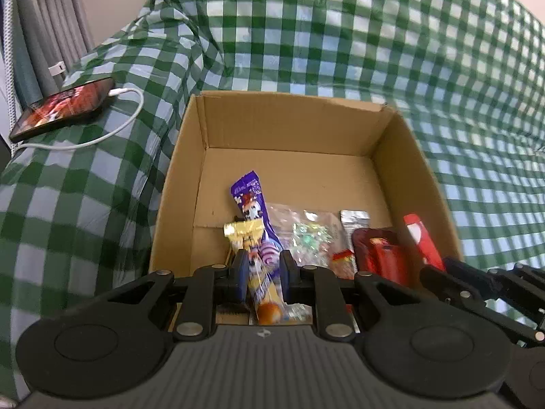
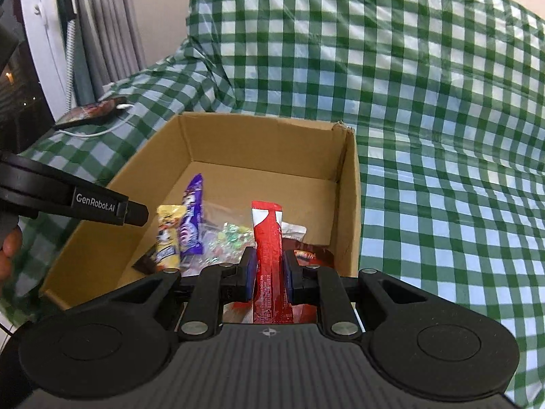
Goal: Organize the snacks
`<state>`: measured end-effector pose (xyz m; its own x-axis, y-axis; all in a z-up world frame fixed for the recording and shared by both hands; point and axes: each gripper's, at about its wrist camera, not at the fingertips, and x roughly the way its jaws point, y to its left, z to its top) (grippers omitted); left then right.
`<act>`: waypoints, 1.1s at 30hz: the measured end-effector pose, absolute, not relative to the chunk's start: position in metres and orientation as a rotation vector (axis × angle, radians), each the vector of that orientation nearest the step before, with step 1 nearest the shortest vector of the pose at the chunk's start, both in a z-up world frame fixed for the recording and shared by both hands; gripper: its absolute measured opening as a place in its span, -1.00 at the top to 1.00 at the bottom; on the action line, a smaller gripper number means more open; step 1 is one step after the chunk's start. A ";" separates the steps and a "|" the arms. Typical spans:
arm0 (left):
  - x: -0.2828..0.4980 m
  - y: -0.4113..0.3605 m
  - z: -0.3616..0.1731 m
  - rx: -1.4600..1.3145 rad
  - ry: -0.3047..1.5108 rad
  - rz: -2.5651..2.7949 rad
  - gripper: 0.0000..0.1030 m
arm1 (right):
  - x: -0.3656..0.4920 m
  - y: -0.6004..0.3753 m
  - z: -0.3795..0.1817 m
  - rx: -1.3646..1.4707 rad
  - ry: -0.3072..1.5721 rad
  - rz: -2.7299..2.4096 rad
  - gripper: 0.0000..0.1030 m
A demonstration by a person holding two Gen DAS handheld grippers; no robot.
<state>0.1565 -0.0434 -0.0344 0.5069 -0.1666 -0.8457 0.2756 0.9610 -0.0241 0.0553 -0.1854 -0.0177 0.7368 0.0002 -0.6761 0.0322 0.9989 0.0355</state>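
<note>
The left claw (image 1: 262, 269) is closed on two long wrappers at once, a purple packet (image 1: 253, 204) and a yellow packet (image 1: 243, 233). Both stick out forward past its fingertips and hang over the inside of the open cardboard box (image 1: 299, 129). Their lower ends run back between the pads toward the camera.

Just ahead and to the right of this claw, on the box floor, lie a clear bag of sweets (image 1: 308, 235), a silver packet (image 1: 354, 220) and a dark red packet (image 1: 381, 255). Far off to its left, a phone (image 1: 64, 107) with a white cable (image 1: 126, 119) lies on the green checked cloth (image 1: 340, 34).

The right claw (image 2: 269, 271) is closed on a red stick packet (image 2: 269, 235), which stands nearly upright between the pads. Its top end reaches out in front of the fingertips, over the near right part of the cardboard box (image 2: 351, 204). The clear bag of sweets (image 2: 228, 235) lies just beyond and to the left of this claw, on the box floor.

From the right wrist view, the left claw's finger (image 2: 102, 206) comes in from the left. The yellow packet (image 2: 168, 238) and purple packet (image 2: 192, 214) hang below it, inside the box. Part of a person's hand (image 2: 8, 255) shows at the left edge.
</note>
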 end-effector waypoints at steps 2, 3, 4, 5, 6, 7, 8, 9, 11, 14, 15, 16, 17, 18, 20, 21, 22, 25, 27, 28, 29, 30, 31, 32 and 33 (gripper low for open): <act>0.167 -0.046 -0.042 0.120 1.015 -0.273 0.55 | 0.069 -0.188 -0.025 0.042 0.753 -0.027 0.58; 0.172 -0.047 -0.045 0.129 1.025 -0.270 0.24 | 0.073 -0.188 -0.027 0.040 0.756 -0.030 0.58; 0.176 -0.047 -0.045 0.131 1.031 -0.265 -0.01 | 0.077 -0.188 -0.029 0.035 0.757 -0.031 0.37; 0.178 -0.044 -0.043 0.125 1.022 -0.258 -0.58 | 0.080 -0.189 -0.031 0.031 0.762 -0.038 -0.13; 0.177 -0.041 -0.039 0.115 0.997 -0.245 -0.94 | 0.083 -0.191 -0.032 0.031 0.771 -0.050 -0.41; 0.172 -0.036 -0.033 0.104 0.950 -0.226 -1.00 | 0.082 -0.192 -0.032 0.034 0.774 -0.058 -0.78; 0.167 -0.033 -0.027 0.105 0.915 -0.218 -0.99 | 0.079 -0.193 -0.030 0.038 0.759 -0.070 -0.80; 0.163 -0.032 -0.023 0.118 0.900 -0.222 -0.99 | 0.073 -0.192 -0.026 0.041 0.739 -0.076 -0.81; 0.151 -0.027 -0.016 0.147 0.910 -0.227 -0.99 | 0.065 -0.190 -0.019 0.046 0.738 -0.066 -0.86; 0.125 -0.017 -0.007 0.156 0.915 -0.202 -0.99 | 0.044 -0.181 -0.005 0.062 0.723 -0.065 -0.97; 0.116 -0.014 -0.004 0.151 0.919 -0.194 -0.99 | 0.035 -0.177 0.000 0.060 0.718 -0.060 -0.98; 0.106 -0.009 -0.002 0.142 0.925 -0.187 -0.99 | 0.025 -0.172 0.005 0.056 0.714 -0.056 -0.99; 0.094 -0.006 0.000 0.137 0.935 -0.187 -0.99 | 0.016 -0.168 0.008 0.052 0.709 -0.048 -0.99; 0.083 -0.003 0.002 0.136 0.943 -0.188 -0.99 | 0.005 -0.162 0.012 0.043 0.706 -0.037 -0.99; 0.061 0.001 0.004 0.141 0.958 -0.174 -0.99 | -0.012 -0.152 0.016 0.037 0.704 -0.026 -0.99; 0.053 0.003 0.005 0.146 0.965 -0.162 -0.99 | -0.021 -0.146 0.017 0.039 0.703 -0.024 -0.99; 0.044 0.004 0.004 0.154 0.973 -0.150 -0.99 | -0.029 -0.142 0.017 0.040 0.704 -0.026 -0.99; 0.021 0.003 0.002 0.205 0.996 -0.131 -0.99 | -0.053 -0.129 0.016 0.054 0.708 -0.047 -0.99; 0.011 0.003 0.001 0.224 1.013 -0.123 -0.99 | -0.067 -0.122 0.017 0.055 0.701 -0.059 -0.99; 0.004 0.006 0.002 0.213 1.021 -0.120 -0.99 | -0.073 -0.119 0.017 0.045 0.692 -0.069 -0.99; -0.001 0.008 0.004 0.202 1.019 -0.119 -0.99 | -0.077 -0.116 0.017 0.032 0.686 -0.079 -0.99; -0.006 0.010 0.007 0.192 1.011 -0.117 -0.99 | -0.082 -0.114 0.018 0.017 0.679 -0.089 -0.99; -0.011 0.010 0.008 0.188 1.002 -0.114 -0.99 | -0.087 -0.112 0.019 0.009 0.672 -0.096 -0.99; -0.016 0.012 0.010 0.182 0.990 -0.115 -0.99 | -0.091 -0.111 0.020 0.002 0.664 -0.101 -0.99; -0.021 0.013 0.013 0.175 0.981 -0.122 -0.99 | -0.096 -0.109 0.021 -0.006 0.656 -0.101 -0.99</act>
<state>-0.0211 0.0128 0.0128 0.5509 -0.0237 -0.8343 0.1818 0.9790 0.0922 -0.0963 -0.1090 0.0213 0.7876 -0.0960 -0.6087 0.0924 0.9950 -0.0374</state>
